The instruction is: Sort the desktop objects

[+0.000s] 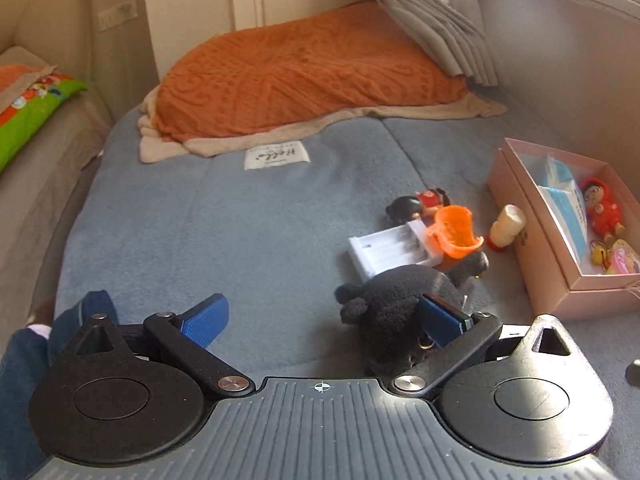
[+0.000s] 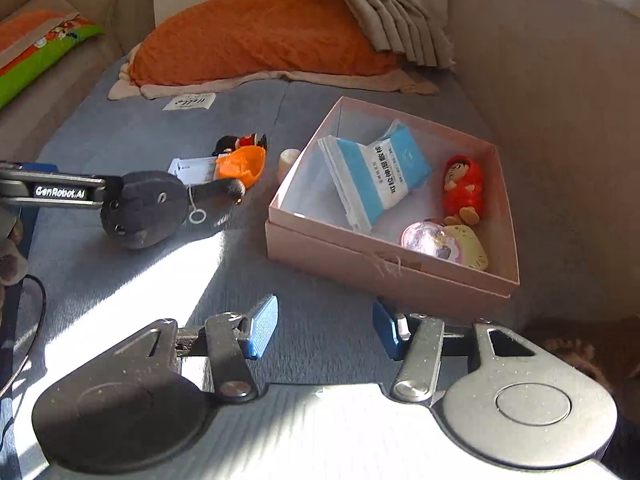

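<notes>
My left gripper (image 1: 324, 320) is wide open; its right finger touches a dark grey plush toy (image 1: 400, 304) lying on the blue-grey mat, and the left finger stands far from it. The plush also shows in the right wrist view (image 2: 148, 208), with the left gripper's arm (image 2: 56, 192) against it. Behind the plush lie a white plastic holder (image 1: 384, 252), an orange cup (image 1: 456, 232), a small black-and-red doll (image 1: 420, 202) and a cream bottle (image 1: 506, 226). My right gripper (image 2: 326, 328) is open and empty, just in front of the pink box (image 2: 384, 268).
The pink box (image 1: 532, 264) holds blue-white packets (image 2: 372, 176), a red doll (image 2: 464, 188) and a round pink-yellow item (image 2: 444, 240). An orange blanket (image 1: 304, 72) and grey curtain (image 1: 440, 24) lie at the back. A green pillow (image 1: 28, 120) sits left.
</notes>
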A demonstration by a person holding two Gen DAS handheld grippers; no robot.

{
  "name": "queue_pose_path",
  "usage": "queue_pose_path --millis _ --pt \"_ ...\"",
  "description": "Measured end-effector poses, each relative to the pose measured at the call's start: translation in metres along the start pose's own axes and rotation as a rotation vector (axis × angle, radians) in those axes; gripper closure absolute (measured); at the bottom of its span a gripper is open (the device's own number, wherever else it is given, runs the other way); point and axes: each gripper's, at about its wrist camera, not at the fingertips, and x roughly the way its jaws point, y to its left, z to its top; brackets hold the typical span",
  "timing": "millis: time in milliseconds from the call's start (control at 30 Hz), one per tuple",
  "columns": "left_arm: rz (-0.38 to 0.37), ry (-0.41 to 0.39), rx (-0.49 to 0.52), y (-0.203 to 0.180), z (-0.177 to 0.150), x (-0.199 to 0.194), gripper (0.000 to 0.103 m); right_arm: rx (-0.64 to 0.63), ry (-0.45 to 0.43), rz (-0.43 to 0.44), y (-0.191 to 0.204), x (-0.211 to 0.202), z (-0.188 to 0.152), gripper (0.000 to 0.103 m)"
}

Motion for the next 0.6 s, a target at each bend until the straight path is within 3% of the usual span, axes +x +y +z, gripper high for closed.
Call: queue_pose_path --millis 100,167,333,500,600 --pt "0.094 -0.004 -0.03 0.018 -0.005 -0.002 0.0 0.003 -0.064 0.0 0.001 0.008 0.031 0.053" --pt "0.139 -0.011 -0.083 0.032 -0.006 -0.002 0.0 -0.083 -0.104 -0.003 0.015 0.014 0.053 0.059" --pt "0.056 -0.019 -0.225 0.058 -0.004 0.002 0.0 -0.324 -0.11 -0.081 0.059 0.063 0.096 0.068" --pt "0.018 0.006 -0.284 0.069 -0.011 0.01 0.0 -0.369 -0.048 -0.148 0.081 0.12 0.118 0.075" --pt "0.001 0.01 -0.317 0.074 -0.012 0.013 0.0 -0.33 0.021 -0.113 0.082 0.133 0.115 0.081"
